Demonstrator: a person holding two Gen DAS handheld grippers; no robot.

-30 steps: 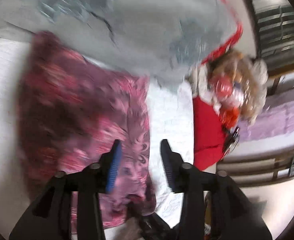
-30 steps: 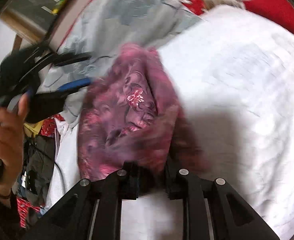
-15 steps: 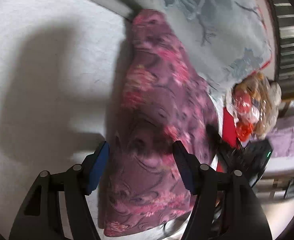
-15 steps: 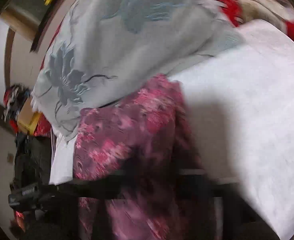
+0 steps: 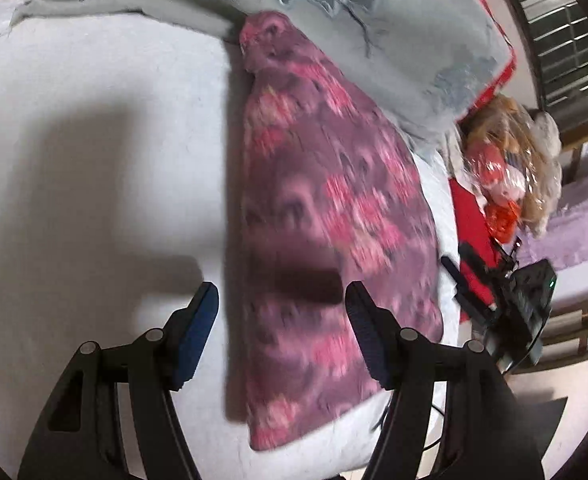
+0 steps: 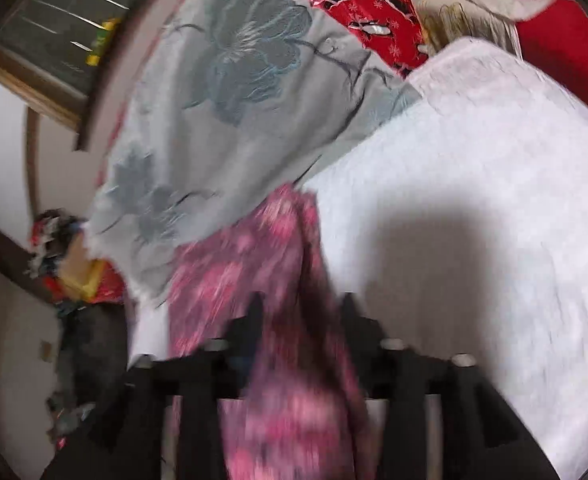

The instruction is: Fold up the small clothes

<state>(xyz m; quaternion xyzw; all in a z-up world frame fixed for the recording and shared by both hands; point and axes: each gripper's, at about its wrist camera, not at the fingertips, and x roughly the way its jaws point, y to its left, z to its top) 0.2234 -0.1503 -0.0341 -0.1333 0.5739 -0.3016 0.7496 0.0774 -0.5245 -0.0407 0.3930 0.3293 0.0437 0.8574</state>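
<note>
White bedspread [image 5: 94, 140] carries a folded floral garment [image 5: 325, 220] lengthwise between both grippers' parted jaws, seemingly unheld.

A white textured bedcover [image 5: 94, 128] is spreading across the working surface, with dark shadows lying on it. A grey pillow with embroidered flowers [image 6: 230, 92] is resting at its far edge, and red patterned bedding [image 6: 357, 4] is showing behind that. A window with horizontal slats [image 5: 561, 40] is admitting daylight. What appears to be a lilac upholstered bench [image 5: 573, 232] is standing beyond, though blur is limiting certainty. Clutter is lying on the floor [image 6: 70, 292].
</note>
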